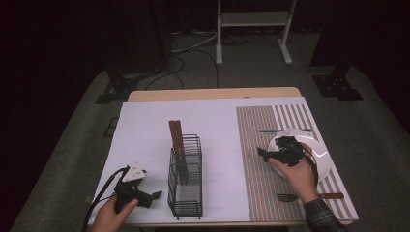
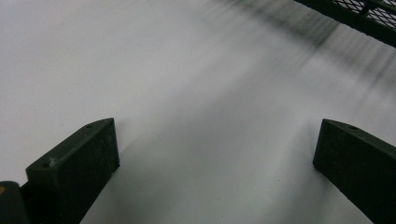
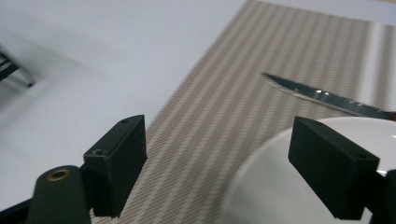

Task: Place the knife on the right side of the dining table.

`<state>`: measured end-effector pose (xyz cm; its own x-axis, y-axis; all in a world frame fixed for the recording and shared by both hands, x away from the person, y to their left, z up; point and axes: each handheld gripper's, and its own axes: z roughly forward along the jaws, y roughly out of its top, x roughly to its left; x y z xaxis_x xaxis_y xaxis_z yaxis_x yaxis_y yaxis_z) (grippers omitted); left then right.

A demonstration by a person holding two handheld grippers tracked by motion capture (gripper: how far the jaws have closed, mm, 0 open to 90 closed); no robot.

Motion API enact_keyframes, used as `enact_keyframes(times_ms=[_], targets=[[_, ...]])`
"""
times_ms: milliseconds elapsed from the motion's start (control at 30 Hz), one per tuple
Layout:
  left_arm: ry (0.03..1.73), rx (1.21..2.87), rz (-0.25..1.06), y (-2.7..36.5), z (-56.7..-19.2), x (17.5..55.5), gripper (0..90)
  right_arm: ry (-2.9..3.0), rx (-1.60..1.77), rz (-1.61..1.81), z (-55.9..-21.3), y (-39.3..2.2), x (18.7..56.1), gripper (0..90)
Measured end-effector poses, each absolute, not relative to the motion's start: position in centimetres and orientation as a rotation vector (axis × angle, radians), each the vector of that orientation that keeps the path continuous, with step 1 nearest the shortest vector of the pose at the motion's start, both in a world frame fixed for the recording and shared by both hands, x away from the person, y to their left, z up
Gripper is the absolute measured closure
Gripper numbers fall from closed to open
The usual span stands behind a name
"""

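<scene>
Left tool (image 1: 155, 195) gapes empty beside the black wire rack (image 1: 185, 180); right tool (image 1: 263, 153) gapes empty over the round white plate (image 1: 323, 157).

Table count: seven things beside the two grippers

One wire rack (image 1: 186, 181), two brown handles (image 1: 175, 135) in it, one plate (image 1: 316, 150), knife (image 1: 280, 130), fork (image 1: 290, 197), striped mat (image 1: 261, 145) near right gripper (image 1: 263, 153).

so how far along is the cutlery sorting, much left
It looks early. Two brown-handled pieces already stand in the wire rack. Nothing is in hand: the left gripper and right gripper are both open and empty. The knife beyond the plate and the fork nearer the person still lie on the striped mat.
</scene>
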<state>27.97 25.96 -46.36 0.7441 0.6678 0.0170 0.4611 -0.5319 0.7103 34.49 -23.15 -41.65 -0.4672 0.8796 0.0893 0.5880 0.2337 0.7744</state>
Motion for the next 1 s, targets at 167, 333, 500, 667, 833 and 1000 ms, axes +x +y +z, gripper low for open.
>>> enact_keyframes(times_ms=[167, 333, 500, 667, 833, 1000], targets=[[0.845, 2.229, 0.374, 26.0, -46.4, 28.0, 0.0, 2.232, 1.266, 1.119, -42.2, -20.7, 33.2, 17.7], [0.842, 2.230, 0.375, 26.0, -46.4, 28.0, 0.0, 2.338, 1.160, 1.123, -43.2, -18.0, 31.9, 17.5], [0.842, 2.230, 0.376, 26.0, -46.4, 28.0, 0.0, 2.446, 1.043, 1.120, -44.2, -15.0, 30.8, 17.5], [0.842, 2.230, 0.375, 26.0, -46.4, 28.0, 0.0, 2.542, 0.888, 1.095, -45.3, -12.0, 29.1, 17.5], [0.842, 2.230, 0.375, 26.0, -46.4, 28.0, 0.0, 2.588, 0.802, 1.058, -46.0, -10.5, 28.3, 17.2], [0.842, 2.229, 0.374, 26.0, -46.4, 28.0, 0.0, 2.583, 0.809, 1.079, -46.2, -10.6, 28.3, 16.5]])
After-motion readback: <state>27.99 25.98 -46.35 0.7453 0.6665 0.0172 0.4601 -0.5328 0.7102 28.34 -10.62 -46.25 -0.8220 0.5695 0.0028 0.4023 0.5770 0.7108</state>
